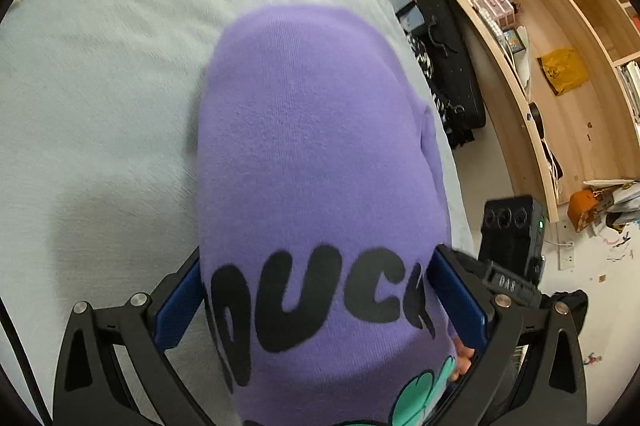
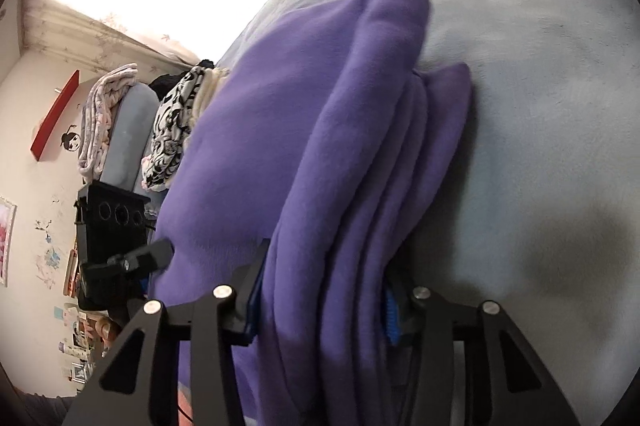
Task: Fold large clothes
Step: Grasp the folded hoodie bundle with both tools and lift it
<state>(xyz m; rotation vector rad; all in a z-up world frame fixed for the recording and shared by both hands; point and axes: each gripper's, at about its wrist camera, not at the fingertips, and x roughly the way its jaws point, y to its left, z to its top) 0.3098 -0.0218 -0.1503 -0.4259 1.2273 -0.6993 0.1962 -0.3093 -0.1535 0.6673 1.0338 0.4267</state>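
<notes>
A folded purple sweatshirt [image 1: 312, 146] with black letters lies in a thick bundle on the pale grey bed [image 1: 100, 66]. My left gripper [image 1: 318, 254] is shut on its near end, a blue pad pressing each side just beside the print. In the right wrist view the sweatshirt [image 2: 280, 146] shows as several stacked folds running away from me. My right gripper [image 2: 328, 258] is shut on that stack of layers, with fabric filling the gap between the pads. The far end rests on the bed sheet [image 2: 540, 66].
A wooden shelf unit [image 1: 560, 46] with boxes and books stands beyond the bed's right edge, with a black case [image 1: 444, 58] leaning by it. A black-and-white patterned cloth [image 2: 176, 130] and folded bedding [image 2: 100, 114] lie at the bed's far left.
</notes>
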